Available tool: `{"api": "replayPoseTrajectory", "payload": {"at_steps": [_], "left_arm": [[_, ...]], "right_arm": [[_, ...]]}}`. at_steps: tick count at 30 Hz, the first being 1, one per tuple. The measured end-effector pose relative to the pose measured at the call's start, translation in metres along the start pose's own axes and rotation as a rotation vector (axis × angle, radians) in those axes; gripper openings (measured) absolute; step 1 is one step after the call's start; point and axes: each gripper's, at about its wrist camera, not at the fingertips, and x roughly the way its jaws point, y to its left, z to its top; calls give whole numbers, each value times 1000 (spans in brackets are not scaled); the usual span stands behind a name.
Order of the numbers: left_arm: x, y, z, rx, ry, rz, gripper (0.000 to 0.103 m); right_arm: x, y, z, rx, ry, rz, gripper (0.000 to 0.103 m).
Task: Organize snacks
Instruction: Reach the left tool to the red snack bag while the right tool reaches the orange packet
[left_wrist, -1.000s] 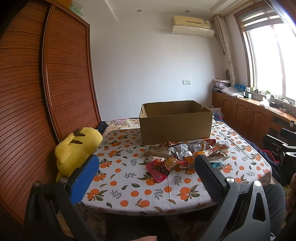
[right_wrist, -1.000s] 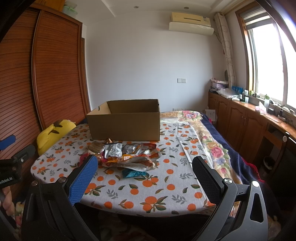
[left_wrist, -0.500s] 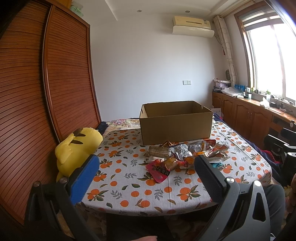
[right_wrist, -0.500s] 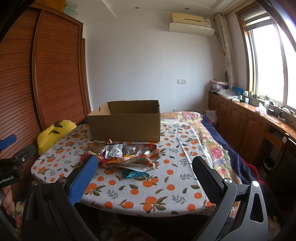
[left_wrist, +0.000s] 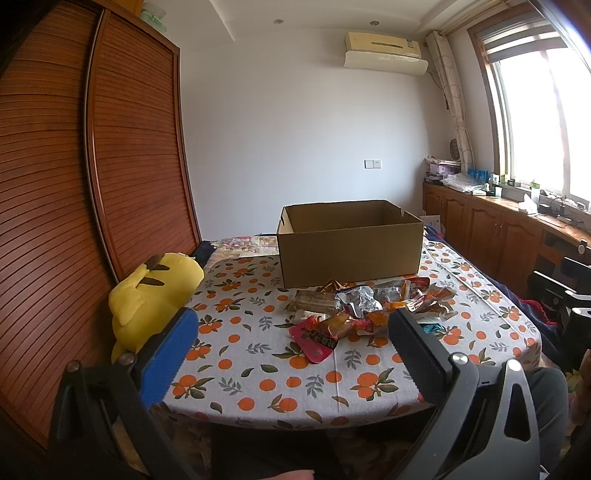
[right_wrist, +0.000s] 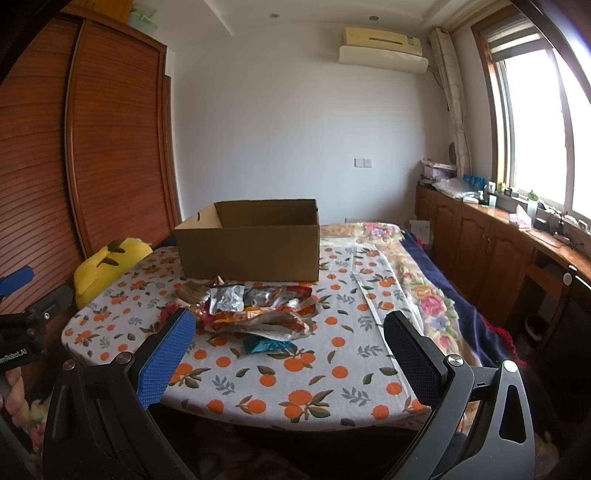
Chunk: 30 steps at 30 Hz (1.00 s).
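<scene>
A pile of snack packets lies on the orange-print tablecloth, just in front of an open, empty-looking cardboard box. A red packet lies nearest at the pile's left. In the right wrist view the pile and the box show too, with a teal packet nearest. My left gripper is open and empty, held short of the table's front edge. My right gripper is open and empty, also in front of the table.
A yellow plush toy sits at the table's left edge beside a wooden slatted wardrobe. A floral blanket lies to the right of the table. Wooden cabinets run under the window at right.
</scene>
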Motion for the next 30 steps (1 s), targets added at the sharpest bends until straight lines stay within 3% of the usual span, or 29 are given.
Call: {"api": "replayPoseTrajectory", "payload": {"at_steps": [11, 30], "left_arm": [[24, -3, -15, -9, 64, -13, 103], [129, -2, -28, 10, 223, -114, 103]], "right_arm": [[16, -5, -12, -14, 33, 14, 103], [136, -14, -17, -62, 216, 213, 102]]}}
